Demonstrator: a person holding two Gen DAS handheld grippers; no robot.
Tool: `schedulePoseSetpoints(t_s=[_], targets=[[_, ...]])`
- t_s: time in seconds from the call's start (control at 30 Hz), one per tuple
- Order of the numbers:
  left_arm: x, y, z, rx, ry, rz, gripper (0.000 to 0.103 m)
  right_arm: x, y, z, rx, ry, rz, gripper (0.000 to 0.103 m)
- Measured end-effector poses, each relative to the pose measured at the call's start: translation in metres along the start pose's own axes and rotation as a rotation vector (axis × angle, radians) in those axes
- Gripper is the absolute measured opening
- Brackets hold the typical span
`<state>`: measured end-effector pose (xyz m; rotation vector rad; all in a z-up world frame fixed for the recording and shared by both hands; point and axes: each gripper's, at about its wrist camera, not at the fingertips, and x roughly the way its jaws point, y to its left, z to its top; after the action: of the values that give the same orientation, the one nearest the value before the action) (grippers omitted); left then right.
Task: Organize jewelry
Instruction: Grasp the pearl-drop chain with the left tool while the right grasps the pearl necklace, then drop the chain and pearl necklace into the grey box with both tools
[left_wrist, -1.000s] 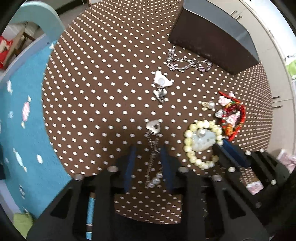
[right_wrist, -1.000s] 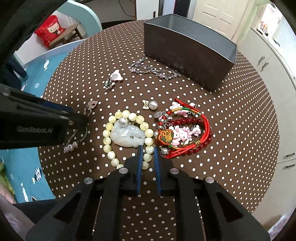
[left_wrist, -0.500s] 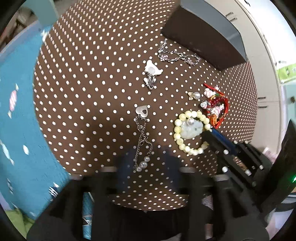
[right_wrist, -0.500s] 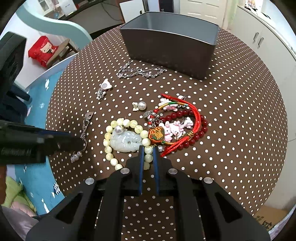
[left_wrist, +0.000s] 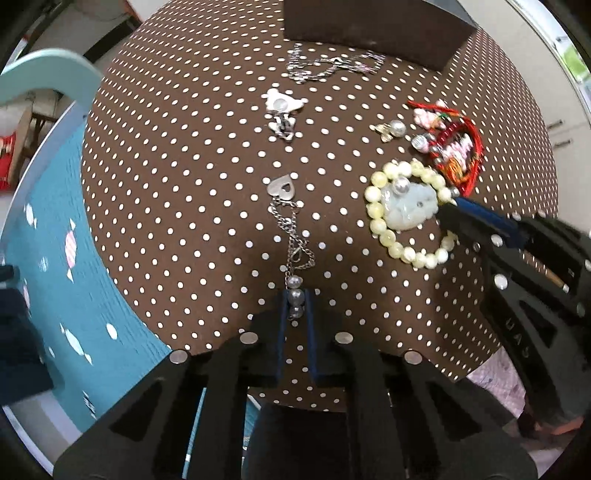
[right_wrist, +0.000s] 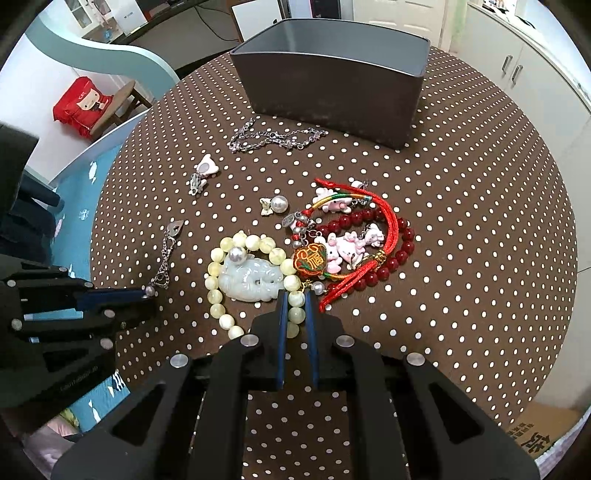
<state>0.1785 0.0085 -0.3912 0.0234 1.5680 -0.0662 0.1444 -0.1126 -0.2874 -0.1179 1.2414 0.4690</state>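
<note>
Round table (right_wrist: 480, 221) with brown polka-dot cloth, blue rug left. Left gripper (left_wrist: 295, 295) narrowed on the pearl end of a heart chain (left_wrist: 291, 236), beads between the blue pads; chain runs forward to the heart charm. Right gripper (right_wrist: 295, 299) narrowed on the yellow bead bracelet (right_wrist: 236, 273), gripping beads at its near-right edge; jade pendant (right_wrist: 251, 280) lies inside the ring. Red bracelets (right_wrist: 354, 243) touch it on the right. Pearl earring (right_wrist: 275, 205), white clip (right_wrist: 203, 173), silver chain (right_wrist: 273, 138) lie farther out. Grey box (right_wrist: 332, 81) at far side.
</note>
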Motion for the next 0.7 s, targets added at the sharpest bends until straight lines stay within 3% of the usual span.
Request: schedulePoseSetpoints(t_s=[0.1, 0.2, 0.33, 0.57, 0.7], targets=[[-0.004, -0.014, -0.009, -0.028, 0.011, -0.042, 0.008, 0.000, 0.000, 0.000, 0.006, 0.001, 0.004, 0.009], [-0.011, 0.003, -0.010, -0.052, -0.009, -0.067, 0.008, -0.002, -0.001, 0.002, 0.015, -0.005, 0.019, 0.009], [-0.020, 0.014, -0.001, -0.064, -0.053, -0.102, 0.008, -0.012, -0.002, 0.006, 0.024, -0.026, 0.029, 0.009], [-0.061, 0.069, 0.026, -0.086, -0.144, -0.161, 0.008, -0.051, -0.001, 0.025, 0.041, -0.106, 0.070, 0.009], [-0.085, 0.072, 0.041, -0.105, -0.188, -0.201, 0.008, -0.069, -0.004, 0.038, 0.056, -0.146, 0.072, 0.009]])
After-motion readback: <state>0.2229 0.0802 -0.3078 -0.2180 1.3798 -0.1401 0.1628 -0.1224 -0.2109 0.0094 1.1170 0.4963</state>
